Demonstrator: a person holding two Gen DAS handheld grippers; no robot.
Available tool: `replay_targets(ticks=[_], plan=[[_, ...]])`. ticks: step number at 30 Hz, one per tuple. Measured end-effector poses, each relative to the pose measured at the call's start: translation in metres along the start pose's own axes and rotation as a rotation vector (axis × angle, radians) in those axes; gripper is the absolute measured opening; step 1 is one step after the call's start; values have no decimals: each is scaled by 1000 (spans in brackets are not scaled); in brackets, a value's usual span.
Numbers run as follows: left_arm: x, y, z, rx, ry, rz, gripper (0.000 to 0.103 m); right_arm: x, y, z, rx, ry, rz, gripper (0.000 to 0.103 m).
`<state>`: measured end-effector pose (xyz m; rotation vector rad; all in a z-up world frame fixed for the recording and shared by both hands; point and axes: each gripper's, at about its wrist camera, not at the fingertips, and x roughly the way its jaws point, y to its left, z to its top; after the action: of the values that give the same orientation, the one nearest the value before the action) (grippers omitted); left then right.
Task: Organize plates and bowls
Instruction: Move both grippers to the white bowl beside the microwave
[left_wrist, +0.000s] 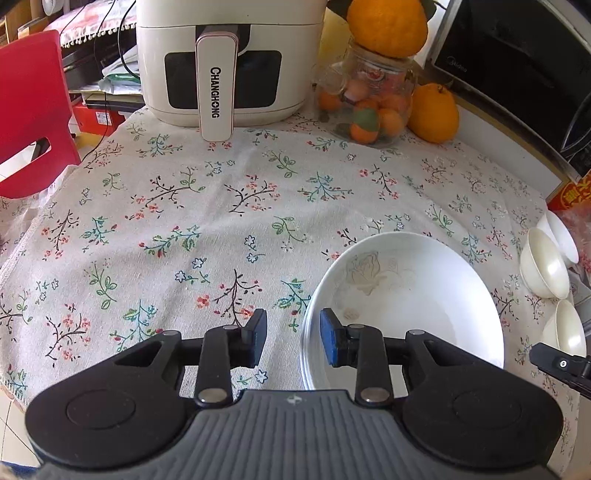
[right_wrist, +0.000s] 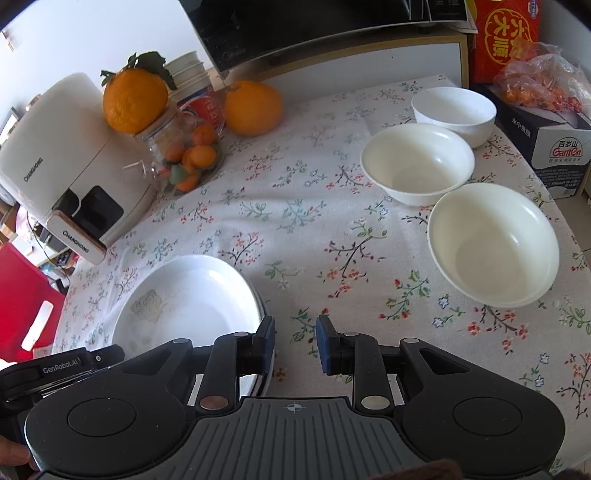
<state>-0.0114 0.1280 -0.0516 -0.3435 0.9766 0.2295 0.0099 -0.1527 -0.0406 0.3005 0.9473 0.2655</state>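
Observation:
A white deep plate with a faint flower print (left_wrist: 406, 295) lies on the floral tablecloth, on top of at least one more plate whose rim shows beneath (right_wrist: 258, 291). My left gripper (left_wrist: 293, 338) straddles its near-left rim, right pad inside the plate and left pad outside, with gaps on both sides. My right gripper (right_wrist: 295, 341) hovers at the plate's right edge, jaws apart with only cloth between them. Three cream-white bowls stand separately to the right: near (right_wrist: 493, 243), middle (right_wrist: 417, 162), far (right_wrist: 454, 110).
A white air fryer (left_wrist: 221, 62) and a glass jar of small oranges (left_wrist: 369, 99) stand at the back, with large oranges (right_wrist: 253, 107) beside them. A black microwave (left_wrist: 517, 66), a red box (right_wrist: 506, 37), a bag of fruit (right_wrist: 539, 81) and a carton (right_wrist: 557, 151) line the right. A red chair (left_wrist: 29, 110) stands left.

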Motion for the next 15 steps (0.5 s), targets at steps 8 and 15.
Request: replay_targets(ticks=[8,15], plan=[[-6,-25,20,4,-45,-35,29,-56,-85,69,238,-197,-38,44],[4,-74,35,40,-56,-89,43,-50,-152,96,482,-164,9,49]])
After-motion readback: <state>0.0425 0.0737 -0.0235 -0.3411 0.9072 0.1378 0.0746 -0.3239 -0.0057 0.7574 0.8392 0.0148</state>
